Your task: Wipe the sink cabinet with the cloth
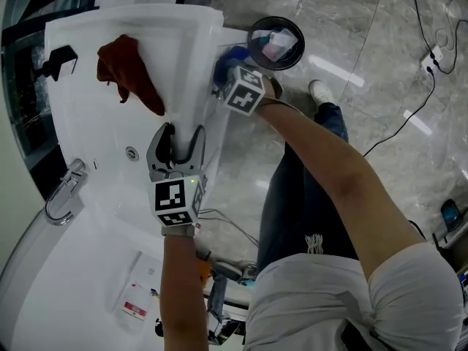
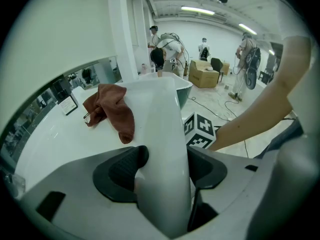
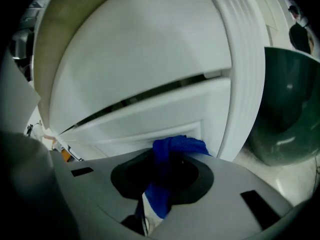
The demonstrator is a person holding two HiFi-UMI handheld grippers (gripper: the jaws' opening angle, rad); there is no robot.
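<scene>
Blue cloth (image 3: 172, 146), half hidden, tight in right claw (image 3: 162, 176); left claw (image 2: 162, 168) tight on white sink rim (image 2: 155, 111).

No word or number can be read anywhere. The flat packet (image 1: 135, 300) on the white counter (image 1: 80, 276) carries a red patch and fine print, and the black-framed card (image 1: 60, 62) near the counter's back edge may bear lettering, but both are too small to make out. The pale emblem (image 1: 314, 243) on the person's dark trousers (image 1: 292, 196) is likewise blurred.
</scene>
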